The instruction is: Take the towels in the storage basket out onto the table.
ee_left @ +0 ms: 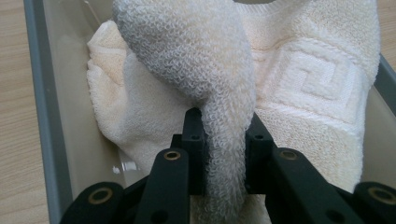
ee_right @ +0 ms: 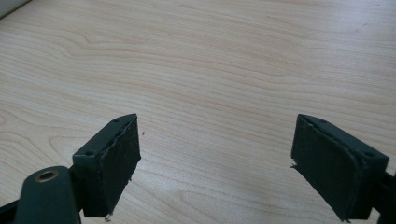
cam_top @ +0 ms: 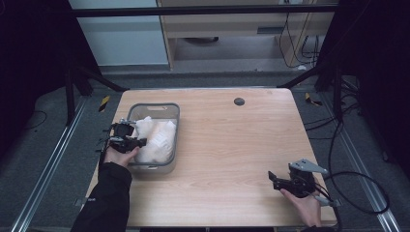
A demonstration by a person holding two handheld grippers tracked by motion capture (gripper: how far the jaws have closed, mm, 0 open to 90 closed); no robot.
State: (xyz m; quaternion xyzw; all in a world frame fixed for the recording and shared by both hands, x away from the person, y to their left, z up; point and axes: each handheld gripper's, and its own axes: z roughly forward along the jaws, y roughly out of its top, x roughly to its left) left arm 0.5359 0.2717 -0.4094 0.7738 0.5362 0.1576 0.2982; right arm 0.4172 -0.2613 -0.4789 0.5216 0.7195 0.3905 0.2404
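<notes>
Towel [ee_left: 224, 93] (no lettering, key-pattern border) pinched by left tool [ee_left: 224, 140]; right tool [ee_right: 217, 163] gapes wide.

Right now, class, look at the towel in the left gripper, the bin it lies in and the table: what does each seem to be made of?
Towel: cream terry cloth, likely cotton; looped pile and a woven key-pattern band show.
Bin: grey, slightly see-through plastic, by its smooth glossy walls.
Table: pale wood-grain top, matte; possibly laminate rather than solid wood.
Left gripper: black jaws, apparently hard plastic, shut on a towel fold.
</notes>
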